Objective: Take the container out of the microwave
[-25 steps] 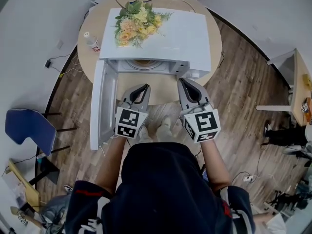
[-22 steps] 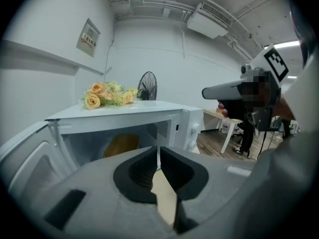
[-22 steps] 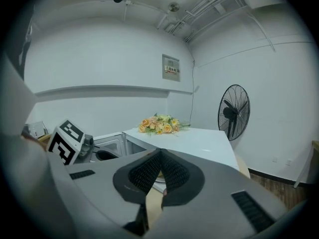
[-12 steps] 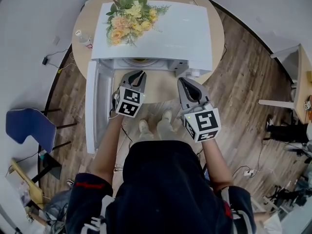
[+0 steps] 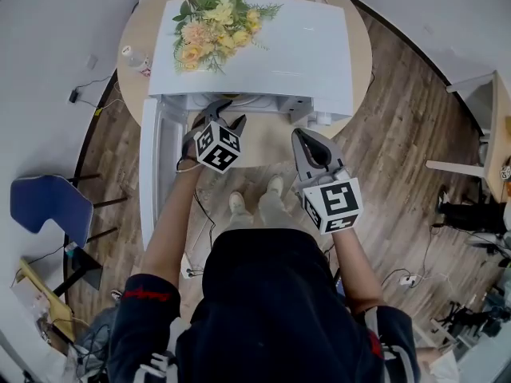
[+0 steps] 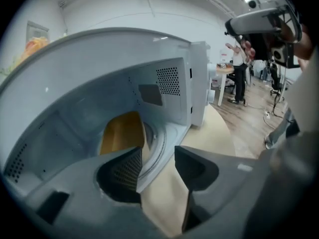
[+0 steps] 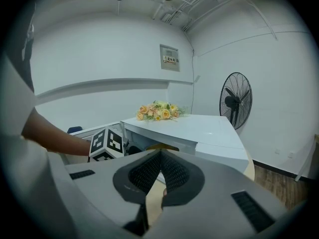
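Yellow container [image 6: 122, 133] sits inside microwave [image 6: 172, 78] just beyond the left claw [image 6: 158, 157], whose jaws have just been opening, empty.

We log L gripper [image 5: 227, 113] reaching fwd, pitched down, jaws just been opening, nothing between. R gripper [image 5: 308, 136] sits lower in head view, jaws together, empty.

We saw 1 round tan table [image 5: 267, 142] standing on the wood-plank floor [image 5: 399, 134]; 1 white microwave [image 5: 295, 54] sat directly on it and covered most of its top; 1 small bottle [image 5: 134, 58] stood on the bare strip to the microwave's left, near the rim.
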Action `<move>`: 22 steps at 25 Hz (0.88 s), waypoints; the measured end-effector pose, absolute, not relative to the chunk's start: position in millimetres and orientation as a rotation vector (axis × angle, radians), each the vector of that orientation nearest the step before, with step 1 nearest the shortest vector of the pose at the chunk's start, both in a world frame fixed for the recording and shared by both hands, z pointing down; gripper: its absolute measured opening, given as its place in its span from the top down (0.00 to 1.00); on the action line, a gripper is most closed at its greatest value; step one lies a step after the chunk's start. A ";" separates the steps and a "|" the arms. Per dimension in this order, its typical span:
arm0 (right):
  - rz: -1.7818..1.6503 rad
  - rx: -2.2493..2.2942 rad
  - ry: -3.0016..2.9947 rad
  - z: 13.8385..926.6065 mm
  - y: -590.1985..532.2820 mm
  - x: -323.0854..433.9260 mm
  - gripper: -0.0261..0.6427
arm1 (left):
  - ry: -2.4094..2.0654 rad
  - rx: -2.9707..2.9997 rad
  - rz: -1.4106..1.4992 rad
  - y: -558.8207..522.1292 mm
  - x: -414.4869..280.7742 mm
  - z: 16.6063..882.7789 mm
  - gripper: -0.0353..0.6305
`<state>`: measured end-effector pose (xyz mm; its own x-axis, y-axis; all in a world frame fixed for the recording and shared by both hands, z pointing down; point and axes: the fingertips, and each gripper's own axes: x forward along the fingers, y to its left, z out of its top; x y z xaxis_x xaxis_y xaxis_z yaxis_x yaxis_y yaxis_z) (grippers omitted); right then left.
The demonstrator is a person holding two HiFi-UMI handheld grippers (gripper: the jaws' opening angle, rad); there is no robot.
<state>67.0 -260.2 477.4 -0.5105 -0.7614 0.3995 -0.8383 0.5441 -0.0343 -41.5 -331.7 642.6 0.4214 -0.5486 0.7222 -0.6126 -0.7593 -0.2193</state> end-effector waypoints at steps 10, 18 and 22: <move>0.343 1.313 -2.418 487.6 -253.6 75.8 0.95 | -1.023 2.620 1.566 -356.1 -32.8 659.1 0.54; 0.356 1.296 -2.401 495.0 -250.1 80.0 0.95 | -0.949 2.591 1.743 -369.0 -37.2 677.1 0.54; 0.359 1.285 -2.399 497.5 -248.7 78.2 0.95 | -0.929 2.573 1.843 -368.5 -40.7 686.3 0.58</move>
<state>78.2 -248.7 497.5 -0.5013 -0.7358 0.4553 -0.8369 0.5459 -0.0392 -40.7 -368.5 686.3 0.2216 -0.5240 0.8224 -0.3499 -0.8299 -0.4345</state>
